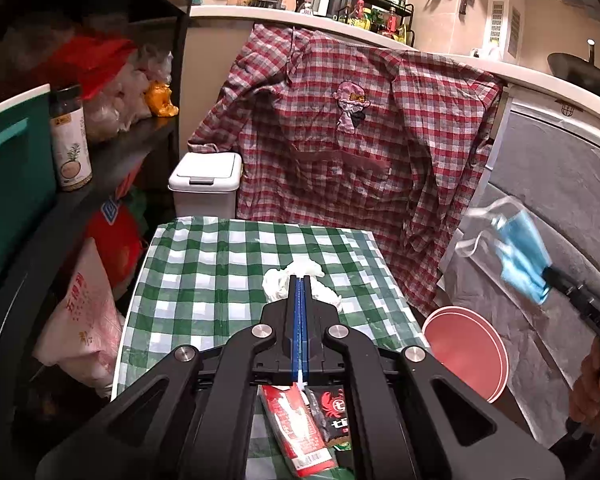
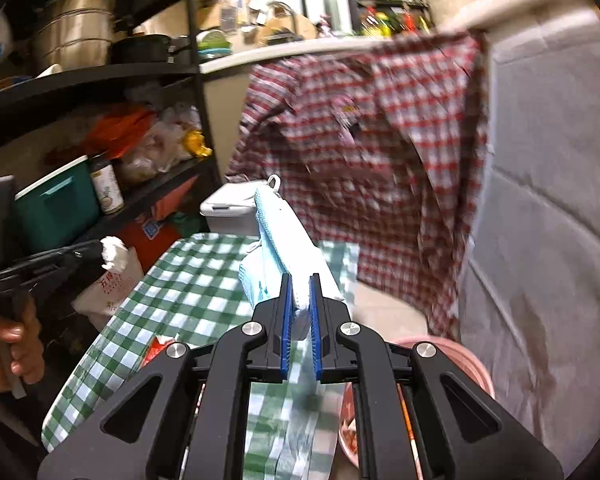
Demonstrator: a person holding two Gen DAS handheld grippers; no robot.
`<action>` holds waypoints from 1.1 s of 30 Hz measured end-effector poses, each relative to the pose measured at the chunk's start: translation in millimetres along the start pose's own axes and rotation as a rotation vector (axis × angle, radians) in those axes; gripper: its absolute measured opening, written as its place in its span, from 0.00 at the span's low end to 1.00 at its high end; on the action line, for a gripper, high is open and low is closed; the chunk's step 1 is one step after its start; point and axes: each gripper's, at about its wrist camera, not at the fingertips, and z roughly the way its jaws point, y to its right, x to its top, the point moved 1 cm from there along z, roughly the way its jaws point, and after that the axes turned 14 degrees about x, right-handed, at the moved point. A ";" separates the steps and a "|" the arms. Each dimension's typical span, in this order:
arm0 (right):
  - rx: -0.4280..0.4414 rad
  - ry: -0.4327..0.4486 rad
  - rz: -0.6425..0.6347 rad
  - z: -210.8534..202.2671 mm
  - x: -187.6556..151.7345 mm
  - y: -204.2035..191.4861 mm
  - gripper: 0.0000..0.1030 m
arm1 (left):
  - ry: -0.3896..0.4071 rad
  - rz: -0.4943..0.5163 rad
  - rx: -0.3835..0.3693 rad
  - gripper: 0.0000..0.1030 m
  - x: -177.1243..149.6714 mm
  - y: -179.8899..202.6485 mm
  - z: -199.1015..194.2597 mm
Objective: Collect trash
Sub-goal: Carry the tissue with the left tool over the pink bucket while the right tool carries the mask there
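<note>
My left gripper (image 1: 301, 278) is shut on a crumpled white tissue (image 1: 278, 280), held above the green-checked table (image 1: 204, 264); from the right wrist view the same tissue (image 2: 114, 254) sticks out of the left gripper (image 2: 96, 254) at the left. My right gripper (image 2: 300, 278) is shut on a blue face mask (image 2: 270, 232) that stands up from its jaws; the left wrist view shows that mask (image 1: 520, 256) blurred at the right, in the right gripper (image 1: 550, 280). A red wrapper (image 1: 296, 428) and a black snack packet (image 1: 334, 412) lie on the table under the left gripper.
A white lidded bin (image 1: 206, 184) stands behind the table. A red plaid shirt (image 1: 352, 152) hangs from the counter. Dark shelves (image 1: 112, 152) with bags, a jar and a teal box are on the left. A pink basin (image 1: 466, 346) sits on the floor at right.
</note>
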 end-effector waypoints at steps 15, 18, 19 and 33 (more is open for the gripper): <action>-0.095 0.040 -0.029 -33.1 -10.2 22.5 0.08 | 0.053 -0.011 -0.014 0.00 -3.5 44.2 -25.3; -0.104 0.040 -0.029 -36.1 -11.0 26.8 0.08 | 0.054 -0.011 -0.023 0.00 -4.0 51.6 -24.7; -0.107 0.041 -0.028 -37.1 -11.5 28.4 0.08 | 0.054 -0.009 -0.028 0.00 -3.9 54.9 -23.7; -0.161 0.037 -0.008 -48.9 -16.4 55.7 0.08 | 0.048 0.017 -0.067 0.00 -4.8 92.1 -11.6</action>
